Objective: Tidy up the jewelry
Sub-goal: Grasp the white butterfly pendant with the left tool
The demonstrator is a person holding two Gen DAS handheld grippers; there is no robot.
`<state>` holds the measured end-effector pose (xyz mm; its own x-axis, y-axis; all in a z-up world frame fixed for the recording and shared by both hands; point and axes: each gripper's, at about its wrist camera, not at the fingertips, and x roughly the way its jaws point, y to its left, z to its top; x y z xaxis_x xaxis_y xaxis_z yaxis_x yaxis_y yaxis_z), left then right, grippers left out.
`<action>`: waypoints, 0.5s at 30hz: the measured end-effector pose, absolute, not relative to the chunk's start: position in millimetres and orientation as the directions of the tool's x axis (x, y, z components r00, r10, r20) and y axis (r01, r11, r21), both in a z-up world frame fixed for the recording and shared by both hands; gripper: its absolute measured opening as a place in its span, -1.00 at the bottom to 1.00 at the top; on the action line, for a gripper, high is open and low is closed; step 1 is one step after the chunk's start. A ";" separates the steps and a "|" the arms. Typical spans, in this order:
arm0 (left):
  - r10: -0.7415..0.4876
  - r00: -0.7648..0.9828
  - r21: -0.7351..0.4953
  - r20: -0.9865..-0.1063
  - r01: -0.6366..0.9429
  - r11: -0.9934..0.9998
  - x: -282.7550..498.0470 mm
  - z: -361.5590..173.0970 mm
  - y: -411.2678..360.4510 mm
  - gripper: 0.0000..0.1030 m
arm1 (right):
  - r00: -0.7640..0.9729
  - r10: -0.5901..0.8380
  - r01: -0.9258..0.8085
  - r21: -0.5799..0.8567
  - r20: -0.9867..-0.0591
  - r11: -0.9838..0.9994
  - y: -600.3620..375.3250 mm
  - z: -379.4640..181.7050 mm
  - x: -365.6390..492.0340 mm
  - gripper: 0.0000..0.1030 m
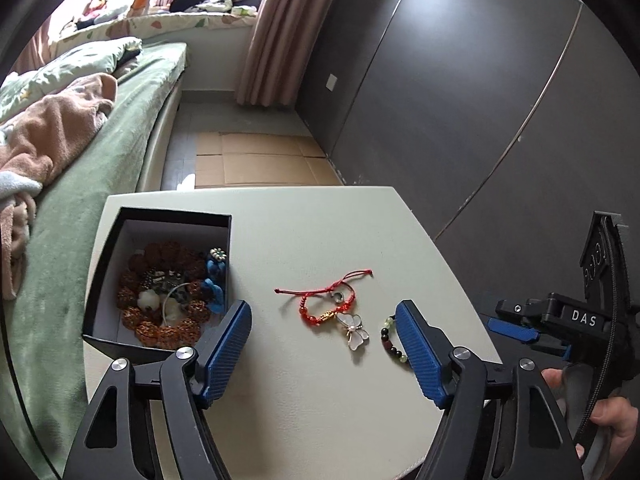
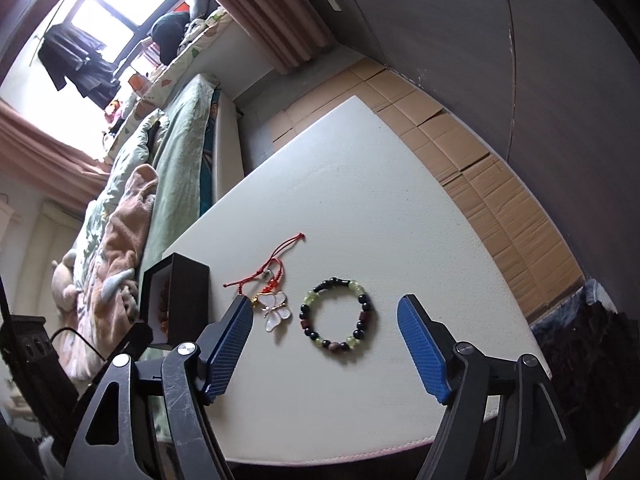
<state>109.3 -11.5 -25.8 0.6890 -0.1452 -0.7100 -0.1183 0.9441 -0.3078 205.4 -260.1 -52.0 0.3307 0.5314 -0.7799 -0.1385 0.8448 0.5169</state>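
Observation:
A red cord bracelet (image 1: 320, 292), a white butterfly pendant (image 1: 356, 332) and a bracelet of dark and green beads (image 1: 390, 344) lie on the white table (image 1: 320, 232). At the table's left stands an open black box (image 1: 104, 280) with several pieces of jewelry (image 1: 168, 292) inside. My left gripper (image 1: 322, 312) hovers open over the red bracelet and the pendant and holds nothing. In the right wrist view my right gripper (image 2: 325, 308) is open above the beaded bracelet (image 2: 365, 300). The pendant (image 2: 276, 312) lies by its left finger, and the box (image 2: 188, 300) further left.
A bed with a green cover (image 1: 100, 168) runs along the table's left side. Flattened cardboard (image 1: 260, 160) covers the floor beyond the table. Dark cabinet doors (image 1: 460, 100) stand to the right. A person's hand (image 1: 612, 420) holds the right gripper (image 1: 516, 328) at the table's right edge.

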 end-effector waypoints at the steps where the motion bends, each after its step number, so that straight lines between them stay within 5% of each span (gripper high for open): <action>1: -0.143 0.681 -0.301 -0.719 -0.119 0.946 111.8 -29.1 -15.4 0.35 | 0.324 0.538 -0.127 0.527 -0.778 0.840 -264.3 -54.7 206.8 0.46; 15: -0.091 0.586 -0.207 -0.805 -0.134 0.969 151.0 -79.8 -60.2 -0.14 | 0.343 0.535 -0.046 0.555 -0.772 0.831 -295.8 -55.7 213.8 0.46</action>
